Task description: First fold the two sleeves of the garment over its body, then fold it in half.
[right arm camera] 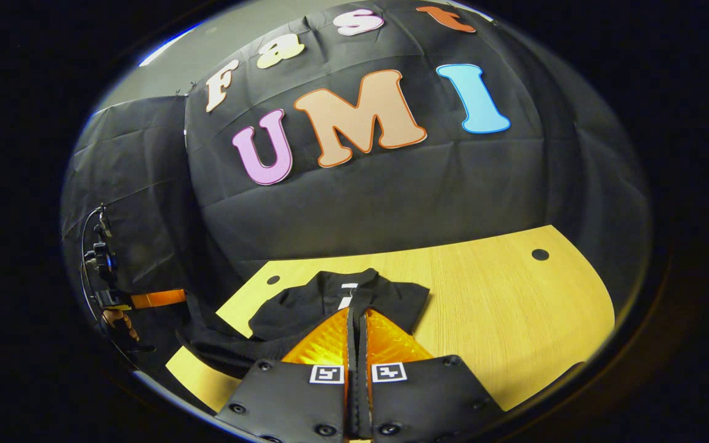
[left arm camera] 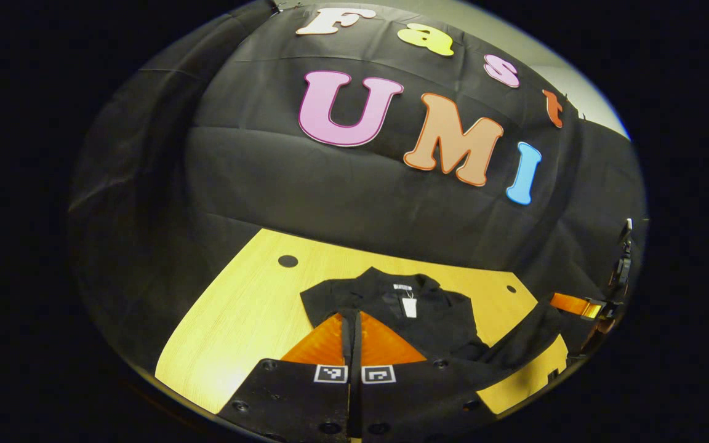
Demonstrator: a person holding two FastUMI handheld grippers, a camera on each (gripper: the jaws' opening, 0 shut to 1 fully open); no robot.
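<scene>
In the left gripper view, the left gripper (left arm camera: 351,320) sat at the bottom centre of the frame, its two orange fingers (left arm camera: 324,341) pressed together with only a thin dark seam between them, so the jaws were closed. Whether any cloth was caught in that seam could not be told. Just beyond the fingertips lay the black garment (left arm camera: 410,311), spread on the yellow wooden table (left arm camera: 250,307), its collar toward the booth wall and a white tag (left arm camera: 409,306) hanging at the neck. One sleeve (left arm camera: 533,341) trailed toward the lower right of the frame, reaching the table's edge. At the far right edge, the other gripper showed small, with an orange finger and dark hardware; its jaws could not be judged from there. A dark round hole (left arm camera: 287,261) marked the table in the left middle of the frame.

In the right gripper view, the right gripper (right arm camera: 357,317) was at the bottom centre, its orange fingers (right arm camera: 388,338) likewise closed against each other, and nothing could be seen held between them. The garment (right arm camera: 330,304) lay just past the tips, collar up in the frame, with a sleeve (right arm camera: 213,344) running to the lower left over the table's (right arm camera: 514,307) edge. At the far left edge a hand (right arm camera: 119,323) held the other gripper, an orange finger pointing rightward toward the sleeve.
</scene>
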